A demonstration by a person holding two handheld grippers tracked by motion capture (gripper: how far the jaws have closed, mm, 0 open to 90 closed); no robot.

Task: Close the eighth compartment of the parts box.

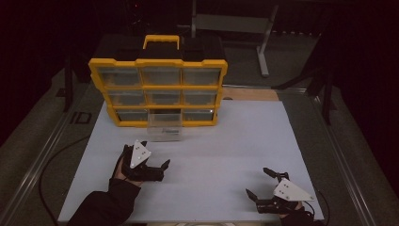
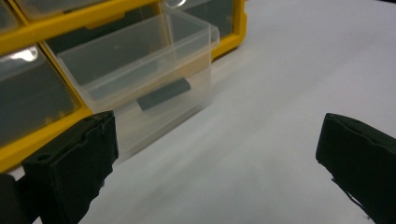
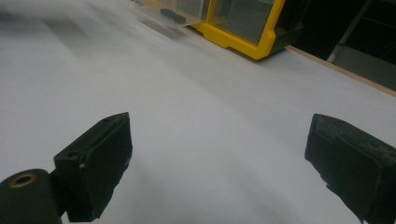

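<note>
Two open tools near a pulled-out clear drawer
Nearest, the right tool (image 1: 262,182) hangs low over the smooth white table (image 1: 235,141), jaws spread wide and empty, bare sheet all around it; the left tool (image 1: 151,165), equally wide and empty, sits just before the clear plastic drawer (image 1: 164,126), which juts from the bottom row of the yellow-framed organizer (image 1: 158,89), a small dark flat piece (image 2: 163,94) inside

Clear drawer (image 1: 164,126) pulled out of yellow organizer's (image 1: 158,89) bottom row, seemingly empty.
</note>
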